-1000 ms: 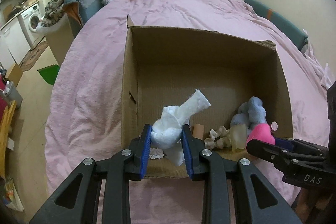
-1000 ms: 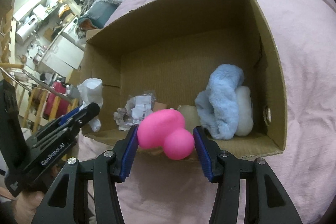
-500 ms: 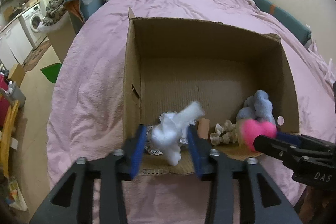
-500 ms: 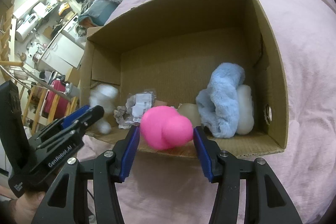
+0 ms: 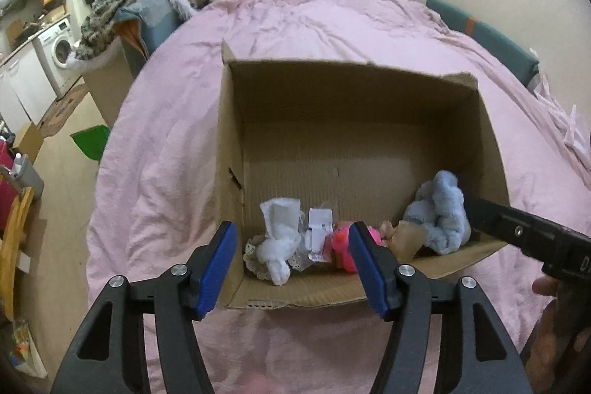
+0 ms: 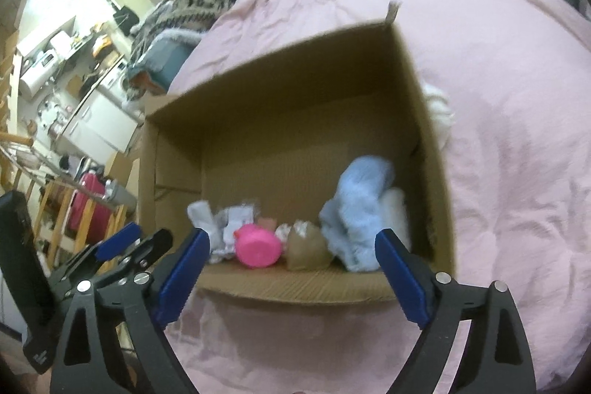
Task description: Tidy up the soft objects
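Both hand-held grippers, left (image 5: 291, 263) and right (image 6: 291, 268), are released wide and grasp nothing. White cloth (image 5: 279, 239) and pink toy (image 6: 257, 245) lie along the near wall inside the cardboard box (image 5: 354, 91) on the bed (image 5: 166, 135). Jaws may snag this low wall and tip the box.

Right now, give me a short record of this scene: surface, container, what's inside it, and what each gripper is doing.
surface: pink bedspread
container: open cardboard box on the bedspread
contents: white cloth, pink toy, blue plush, tan item, all along the near wall
left gripper: open, holding nothing
right gripper: open, holding nothing
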Demonstrator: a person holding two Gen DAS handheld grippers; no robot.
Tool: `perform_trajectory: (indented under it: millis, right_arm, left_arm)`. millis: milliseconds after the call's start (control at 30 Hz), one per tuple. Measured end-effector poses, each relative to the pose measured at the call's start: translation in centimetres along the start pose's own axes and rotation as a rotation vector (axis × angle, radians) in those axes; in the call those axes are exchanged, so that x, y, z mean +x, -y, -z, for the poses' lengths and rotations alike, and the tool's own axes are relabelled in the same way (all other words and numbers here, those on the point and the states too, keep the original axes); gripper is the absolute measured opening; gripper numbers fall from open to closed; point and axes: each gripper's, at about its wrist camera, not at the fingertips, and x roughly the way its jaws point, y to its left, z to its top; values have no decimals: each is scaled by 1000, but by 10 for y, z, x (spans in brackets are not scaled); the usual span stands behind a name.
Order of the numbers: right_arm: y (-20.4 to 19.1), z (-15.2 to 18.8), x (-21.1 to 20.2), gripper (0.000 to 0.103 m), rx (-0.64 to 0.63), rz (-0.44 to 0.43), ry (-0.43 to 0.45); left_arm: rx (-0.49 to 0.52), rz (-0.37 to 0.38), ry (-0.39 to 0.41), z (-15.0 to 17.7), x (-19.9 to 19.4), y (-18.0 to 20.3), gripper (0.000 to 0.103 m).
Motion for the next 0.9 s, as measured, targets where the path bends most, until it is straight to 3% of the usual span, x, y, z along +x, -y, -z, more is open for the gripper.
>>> perform_trajectory:
  millis: [167, 233, 267, 400, 600, 800, 900]
  right_arm:
    - [1, -4, -25, 103, 0, 29, 104]
    - [3, -3, -34, 103, 6, 45, 130]
    - [3, -3, -38, 103, 0, 62, 144]
    - [-2, 3, -59, 103, -48, 132, 216]
    - [-3, 18, -76, 103, -62, 148, 233]
    - [-6, 37, -93, 103, -87, 165, 251]
    - [-8, 44, -96, 103, -96, 168, 245]
  left_arm:
    - [-43, -21, 71, -2, -24, -10, 60]
    - [-53, -16, 71, -2, -28, -14, 69]
    - [-58, -30, 76, -1, -31, -15, 79]
    - [-54, -52, 104, 3, -46, -20, 86]
    - [-75, -40, 143, 12, -72, -28, 102]
    - [-60, -56, 165, 22, -92, -31, 102]
    - [-73, -46, 139, 29, -97, -31, 102]
